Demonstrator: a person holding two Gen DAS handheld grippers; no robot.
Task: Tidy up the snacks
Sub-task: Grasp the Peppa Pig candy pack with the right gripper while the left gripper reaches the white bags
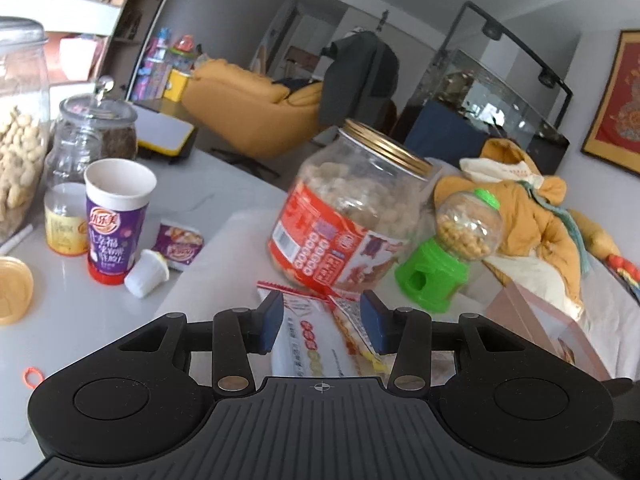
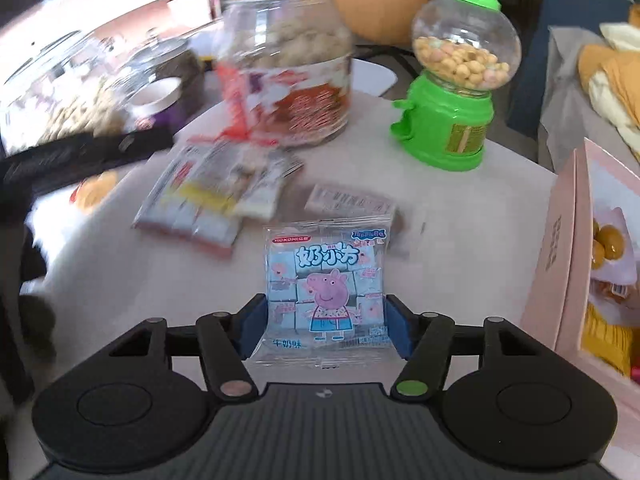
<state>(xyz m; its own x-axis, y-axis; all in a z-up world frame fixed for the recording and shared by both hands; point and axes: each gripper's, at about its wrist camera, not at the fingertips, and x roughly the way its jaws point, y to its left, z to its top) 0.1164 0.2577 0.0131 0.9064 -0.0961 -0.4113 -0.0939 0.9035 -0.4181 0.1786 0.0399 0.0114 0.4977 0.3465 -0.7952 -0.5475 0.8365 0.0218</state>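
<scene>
My left gripper (image 1: 322, 326) is shut on a white and red snack packet (image 1: 320, 340), its blue pads pressing the packet's sides above the white table (image 1: 224, 240). My right gripper (image 2: 325, 326) is shut on a blue Peppa Pig milk-cube packet (image 2: 326, 288) and holds it over the table (image 2: 460, 208). Behind stand a clear biscuit jar with a gold lid (image 1: 348, 204) and a green candy dispenser (image 1: 448, 248); both show in the right wrist view as the jar (image 2: 288, 60) and the dispenser (image 2: 452, 80). The left gripper with its packets (image 2: 212, 196) appears blurred at the left.
A purple cup (image 1: 116, 220), a jelly cup (image 1: 147, 273), a small purple packet (image 1: 178, 246), glass jars (image 1: 92, 136) and a yellow lid (image 1: 12, 290) stand at the left. A pink box (image 2: 568, 248) with snacks stands at the right. A small packet (image 2: 352, 200) lies mid-table.
</scene>
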